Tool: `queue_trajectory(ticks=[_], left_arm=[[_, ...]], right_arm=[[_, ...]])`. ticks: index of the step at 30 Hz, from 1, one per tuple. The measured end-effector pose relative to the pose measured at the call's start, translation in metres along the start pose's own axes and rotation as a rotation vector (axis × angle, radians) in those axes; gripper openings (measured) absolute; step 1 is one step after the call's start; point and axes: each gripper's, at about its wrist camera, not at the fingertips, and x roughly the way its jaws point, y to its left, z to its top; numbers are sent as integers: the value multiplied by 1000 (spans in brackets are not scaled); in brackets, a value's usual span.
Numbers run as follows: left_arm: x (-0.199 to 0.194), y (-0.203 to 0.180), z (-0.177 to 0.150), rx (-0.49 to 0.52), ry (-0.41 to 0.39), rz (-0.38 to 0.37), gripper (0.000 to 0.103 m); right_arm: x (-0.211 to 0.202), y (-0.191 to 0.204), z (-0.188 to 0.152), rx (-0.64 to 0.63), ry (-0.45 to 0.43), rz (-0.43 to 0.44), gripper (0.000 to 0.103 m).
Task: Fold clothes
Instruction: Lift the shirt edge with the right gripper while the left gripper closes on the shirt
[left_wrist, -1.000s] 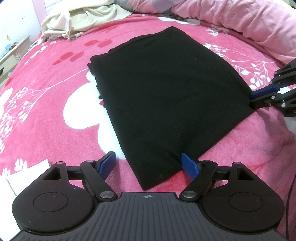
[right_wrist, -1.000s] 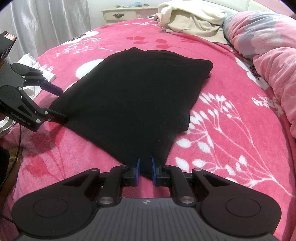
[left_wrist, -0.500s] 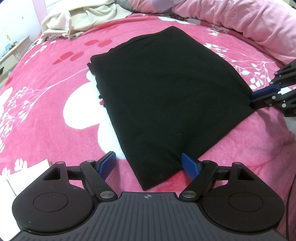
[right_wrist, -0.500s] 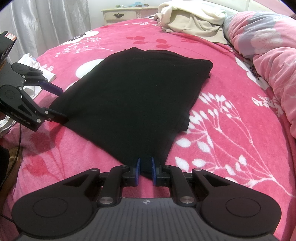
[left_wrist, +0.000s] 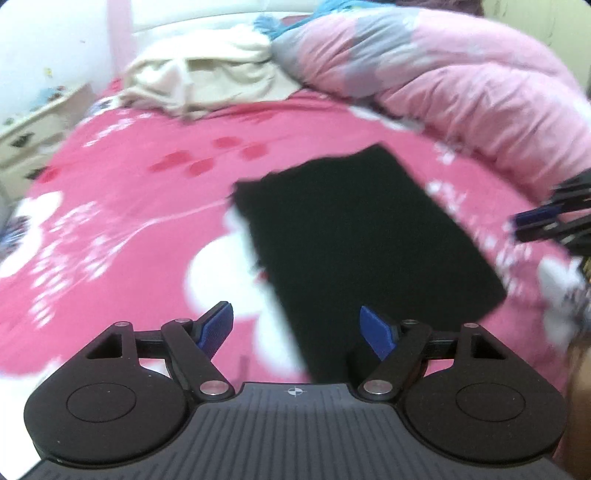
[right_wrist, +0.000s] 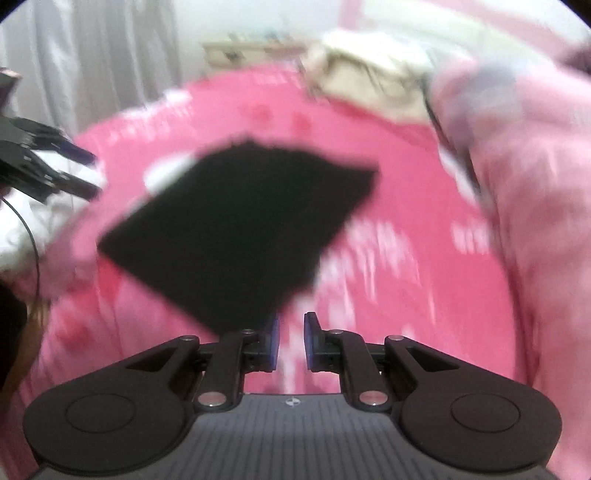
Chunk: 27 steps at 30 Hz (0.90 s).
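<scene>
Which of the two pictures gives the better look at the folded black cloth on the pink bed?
The left wrist view: the folded black cloth is less blurred there, with most edges readable, though its near corner hides behind the left gripper. The right wrist view shows the cloth as a smeared dark patch.

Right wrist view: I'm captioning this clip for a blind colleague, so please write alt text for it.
A folded black garment lies flat on a pink flowered bedspread, blurred by motion. The right tongs sit in the foreground, slightly open and empty, just off the garment's near corner. The left tongs hover at the left edge; a cream cloth heap lies beyond.
</scene>
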Motion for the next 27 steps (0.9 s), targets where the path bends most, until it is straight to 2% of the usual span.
queue_trajectory(ticks=[2,3,4,6,7,9,11,14,16,17,19,20,21,22,23,24,27], left_arm=[[38,-9,13,-11,24,-69,76],[57,-13,15,-11,62,-83,75],[75,-14,13,3,108,-75,73],[86,-7,0,0,140,-52,74],[80,0,-5,-14,121,-71,75],[67,11,-9,-41,130,-60,76],[55,20,0,-57,82,-103,76],[59,21,32,-36,-2,-155,79],[84,12,55,-34,-28,-177,79],[99,10,62,-34,-27,-170,79],[127,14,69,-43,-6,-99,76],[135,24,68,-87,5,-70,74],[136,38,66,-158,1,-80,70],[130,53,64,-230,-17,-103,73],[121,62,63,-273,-35,-84,77],[112,71,62,-314,-51,-67,80],[100,87,59,-363,-35,-141,81]], right_arm=[[26,7,21,-28,-20,35,14],[42,10,29,-36,-16,56,14],[57,11,32,-38,0,69,14],[79,6,25,-40,58,66,13],[82,-1,17,-24,81,68,12],[76,-18,3,32,100,93,12],[65,-29,1,56,124,91,13],[58,-37,26,32,82,89,14],[72,-40,56,50,29,113,14],[83,-41,69,61,10,128,14],[115,-45,88,85,-4,148,14],[131,-51,92,110,4,150,14],[142,-61,93,143,11,136,12],[148,-73,93,176,12,111,12],[155,-85,92,210,13,85,12],[153,-96,91,250,2,76,12],[128,-126,83,386,-48,99,21]])
